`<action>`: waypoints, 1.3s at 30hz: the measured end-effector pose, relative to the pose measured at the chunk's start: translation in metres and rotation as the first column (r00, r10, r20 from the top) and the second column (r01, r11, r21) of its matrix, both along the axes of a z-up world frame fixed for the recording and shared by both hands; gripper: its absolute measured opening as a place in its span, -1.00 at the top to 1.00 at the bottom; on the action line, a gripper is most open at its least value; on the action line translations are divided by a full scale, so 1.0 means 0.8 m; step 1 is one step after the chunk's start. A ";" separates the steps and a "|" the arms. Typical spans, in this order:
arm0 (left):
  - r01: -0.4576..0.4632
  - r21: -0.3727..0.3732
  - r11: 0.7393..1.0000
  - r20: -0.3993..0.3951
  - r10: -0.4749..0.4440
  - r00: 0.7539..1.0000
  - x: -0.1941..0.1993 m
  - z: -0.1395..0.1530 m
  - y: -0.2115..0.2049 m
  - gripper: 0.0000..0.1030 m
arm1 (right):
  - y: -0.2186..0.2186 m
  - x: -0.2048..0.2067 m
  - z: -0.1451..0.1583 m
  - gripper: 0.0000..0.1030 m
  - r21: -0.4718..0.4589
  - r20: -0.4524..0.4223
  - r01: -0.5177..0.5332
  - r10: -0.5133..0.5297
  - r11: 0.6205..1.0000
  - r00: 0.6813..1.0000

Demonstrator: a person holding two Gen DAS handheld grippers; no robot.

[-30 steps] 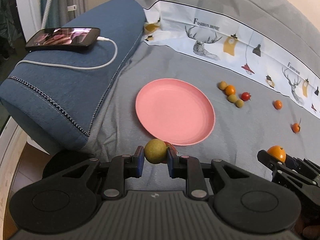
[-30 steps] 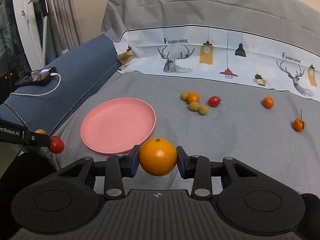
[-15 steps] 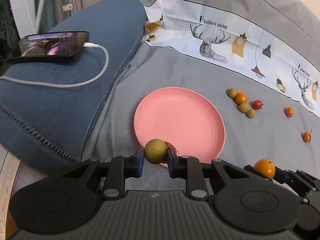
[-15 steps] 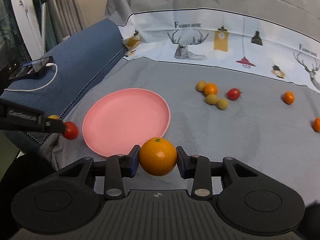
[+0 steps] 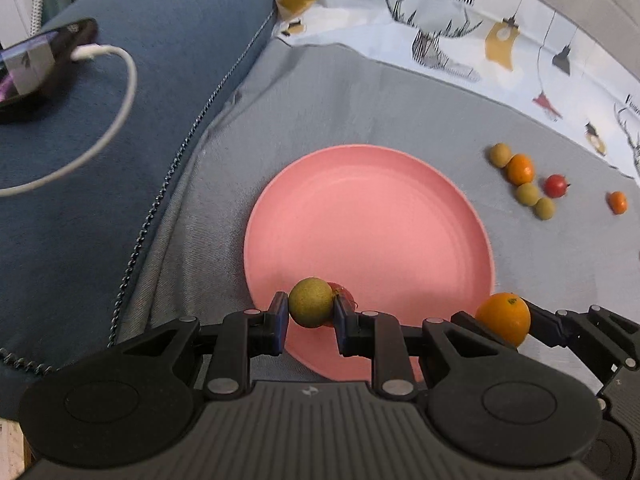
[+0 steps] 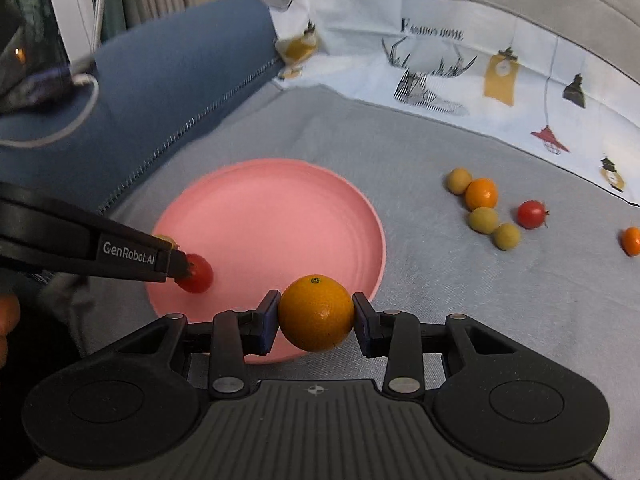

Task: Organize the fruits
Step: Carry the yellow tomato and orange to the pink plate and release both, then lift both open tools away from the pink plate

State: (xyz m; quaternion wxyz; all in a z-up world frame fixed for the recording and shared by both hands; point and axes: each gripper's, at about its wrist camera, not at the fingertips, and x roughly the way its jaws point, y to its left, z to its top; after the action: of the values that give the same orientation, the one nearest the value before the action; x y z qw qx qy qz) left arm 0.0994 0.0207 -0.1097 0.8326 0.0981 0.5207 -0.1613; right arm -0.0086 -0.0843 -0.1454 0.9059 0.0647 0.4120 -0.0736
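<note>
Left gripper (image 5: 311,307) clamps a green fruit (image 5: 310,307) and red tomato (image 6: 197,273) over the pink plate's (image 5: 368,216) near rim, while right gripper (image 6: 315,313) pinches an orange (image 6: 316,313) beside it.

The right gripper (image 6: 315,318) is clamping an orange (image 6: 316,313) between its jaws, over the near rim of the pink plate (image 6: 280,208). From the left, the left gripper (image 6: 182,264) is reaching over the plate, gripping a red tomato (image 6: 198,274) and a yellowish fruit (image 6: 166,240). On the grey sheet (image 6: 420,280) to the right, 3 olive-green fruits, 2 small oranges and 1 red tomato are lying.
</note>
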 end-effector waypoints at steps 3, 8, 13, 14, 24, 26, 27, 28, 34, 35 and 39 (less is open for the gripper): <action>0.009 0.001 1.000 0.010 -0.009 1.000 0.007 -0.005 -0.004 0.48 | -0.003 0.012 -0.007 0.22 -0.002 -0.015 -0.006 0.006 1.000 1.000; 0.013 -0.028 1.000 0.058 -0.012 0.998 0.010 0.016 -0.007 -0.94 | -0.012 0.014 0.010 -0.50 -0.018 0.050 0.015 -0.014 1.000 0.999; 0.000 -0.045 0.999 0.122 0.005 0.993 -0.011 0.052 0.008 -0.99 | -0.016 -0.019 0.039 -0.81 -0.029 0.079 0.034 -0.032 0.999 0.996; -0.013 -0.033 0.999 0.124 0.017 0.992 -0.017 0.057 0.012 -0.99 | -0.016 -0.028 0.043 -0.87 -0.010 0.063 0.045 -0.045 0.999 0.997; -0.130 0.111 0.985 0.134 0.115 0.984 -0.115 0.082 0.067 -0.99 | 0.012 -0.108 0.074 -0.98 0.075 -0.052 0.173 -0.169 0.982 0.984; -0.119 0.120 0.986 0.123 0.104 0.987 -0.130 0.083 0.069 -0.99 | 0.013 -0.121 0.087 -0.98 0.069 -0.030 0.181 -0.179 0.981 0.983; -0.111 0.121 0.986 0.123 0.096 0.988 -0.137 0.085 0.069 -0.99 | 0.016 -0.130 0.093 -0.98 0.062 -0.014 0.178 -0.178 0.982 0.984; -0.107 0.118 0.987 0.131 0.092 0.987 -0.145 0.089 0.069 -0.99 | 0.019 -0.139 0.100 -0.98 0.056 0.005 0.169 -0.170 0.984 0.985; -0.084 0.090 0.992 0.205 0.064 0.977 -0.185 0.119 0.068 -0.99 | 0.041 -0.181 0.132 -0.98 0.017 0.099 0.107 -0.108 0.994 0.989; -0.086 0.092 0.992 0.217 0.064 0.974 -0.191 0.123 0.068 -0.99 | 0.043 -0.188 0.135 -0.98 0.013 0.111 0.108 -0.109 0.994 0.988; -0.086 0.091 0.992 0.233 0.063 0.970 -0.205 0.132 0.068 -0.99 | 0.046 -0.204 0.145 -0.98 0.021 0.133 0.116 -0.118 0.993 0.984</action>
State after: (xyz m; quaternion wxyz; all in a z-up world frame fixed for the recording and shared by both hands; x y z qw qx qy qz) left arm -0.0647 0.0751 -0.0041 0.8867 0.1382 0.4316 -0.0912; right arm -0.1721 -0.0472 -0.0292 0.9252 0.0998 0.3461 -0.1194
